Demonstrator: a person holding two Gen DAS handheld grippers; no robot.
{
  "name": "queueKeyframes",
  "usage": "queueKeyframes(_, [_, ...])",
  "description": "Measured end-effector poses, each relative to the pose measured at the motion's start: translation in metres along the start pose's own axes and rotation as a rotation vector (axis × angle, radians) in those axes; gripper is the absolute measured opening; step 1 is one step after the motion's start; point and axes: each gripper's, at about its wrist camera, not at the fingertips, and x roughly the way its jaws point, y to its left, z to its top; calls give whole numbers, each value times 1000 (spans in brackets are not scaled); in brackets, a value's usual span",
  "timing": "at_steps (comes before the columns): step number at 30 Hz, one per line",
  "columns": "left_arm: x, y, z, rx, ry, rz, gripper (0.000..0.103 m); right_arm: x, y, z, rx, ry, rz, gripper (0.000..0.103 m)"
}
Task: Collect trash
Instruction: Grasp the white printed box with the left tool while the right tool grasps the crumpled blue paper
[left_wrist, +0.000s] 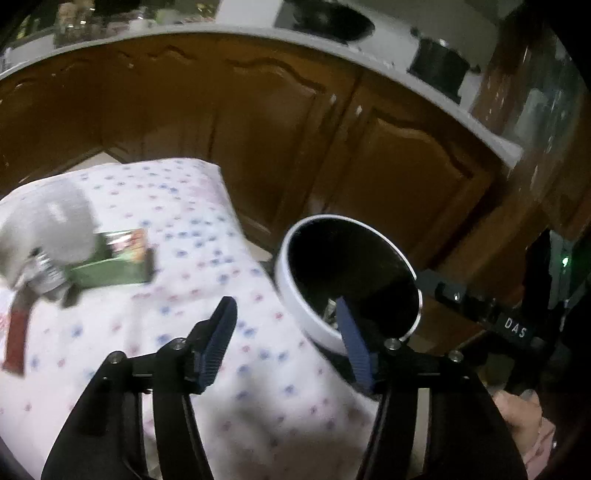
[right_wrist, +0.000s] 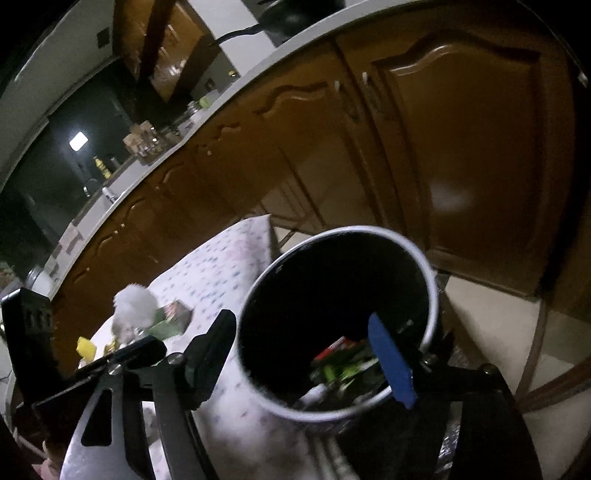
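Observation:
A white round bin (left_wrist: 306, 295) with a dark inside stands beside the table; it also shows in the right wrist view (right_wrist: 434, 295), with red and green wrappers (right_wrist: 341, 363) in its bottom. My left gripper (left_wrist: 284, 317) is open and empty, over the table edge next to the bin. My right gripper (right_wrist: 303, 339) is open and empty, its jaws spread across the bin's mouth. On the dotted tablecloth (left_wrist: 192, 206) lie a green box (left_wrist: 114, 266), crumpled grey-white paper (left_wrist: 59, 229) and a red wrapper (left_wrist: 16, 343). The paper (right_wrist: 135, 304) and a yellow scrap (right_wrist: 85, 348) show in the right view.
Brown cabinet doors (left_wrist: 288, 136) and a grey countertop (left_wrist: 229, 31) run behind the table and bin. Dark pots (left_wrist: 439, 66) stand on the counter. Pale floor tiles (right_wrist: 491, 325) lie to the right of the bin.

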Motion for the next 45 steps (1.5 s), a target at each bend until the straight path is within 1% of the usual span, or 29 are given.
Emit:
queueKeyframes(4, [-34, 25, -15, -42, -51, 24, 62, -7, 23, -22, -4, -2, 52, 83])
queueKeyframes(8, [-61, 56, -28, -94, -95, 44, 62, -6, 48, -38, -33, 14, 84, 83])
queueKeyframes(17, [-94, 118, -59, -180, -106, 138, 62, 13, 103, -86, -74, 112, 181, 83])
queueKeyframes(20, [-105, 136, -67, -199, -113, 176, 62, 23, 124, -102, -108, 147, 207, 83])
queueKeyframes(24, [-114, 162, -75, -241, -110, 220, 62, 30, 148, -121, -159, 172, 231, 83])
queueKeyframes(26, [-115, 174, -79, -254, -99, 257, 62, 34, 159, -129, -184, 183, 242, 83])
queueKeyframes(31, [-113, 201, -84, -270, -69, 313, 62, 48, 179, -140, -229, 212, 245, 83])
queueKeyframes(34, [-104, 210, -82, -252, -40, 336, 62, 56, 188, -144, -242, 226, 251, 83])
queueKeyframes(37, [-96, 217, -77, -236, -36, 365, 66, 64, 197, -145, -253, 240, 258, 83])
queueKeyframes(39, [-89, 222, -71, -222, -38, 407, 67, 68, 204, -146, -269, 239, 258, 83])
queueKeyframes(43, [-73, 226, -61, -191, -20, 416, 69, 75, 209, -147, -287, 248, 255, 82])
queueKeyframes(45, [-61, 226, -57, -165, -2, 414, 71, 78, 209, -147, -283, 248, 250, 78])
